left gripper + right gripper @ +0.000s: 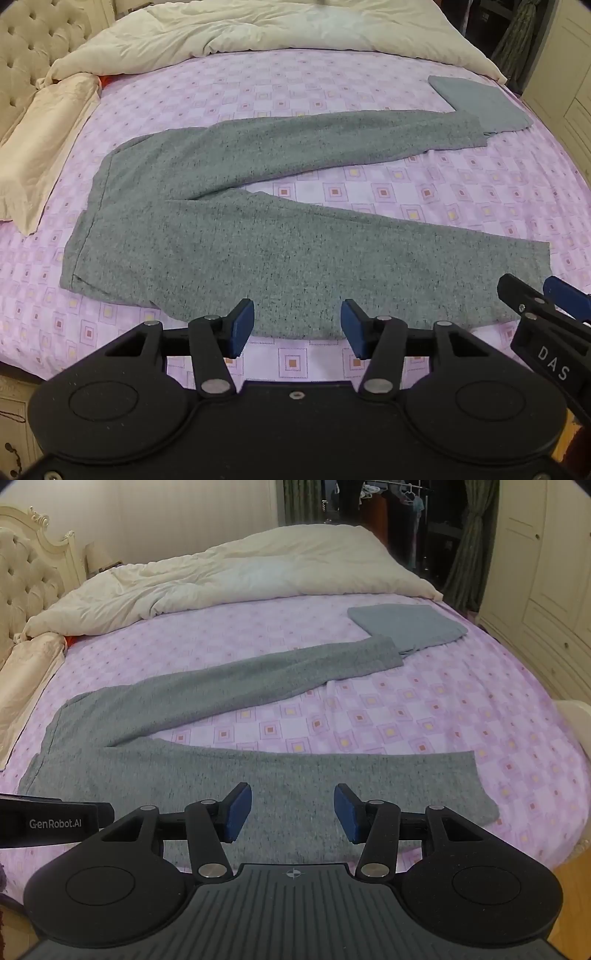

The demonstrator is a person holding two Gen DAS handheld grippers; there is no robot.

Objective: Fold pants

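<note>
Both claws hang spread wide with nothing between their blue pads — my left claw (297,328) over the near edge of the grey pants (229,236), my right claw (293,812) above the near leg. Ahead of both, the pants lie flat on the bed's pink patterned sheet (461,184), waistband off to the left, legs splayed apart toward the right. Beyond the far leg's cuff, touching it, sits a folded blue-grey cloth (406,626). Farther ahead a cream duvet (258,572) is bunched along the bed — pillows lie left of it.
</note>
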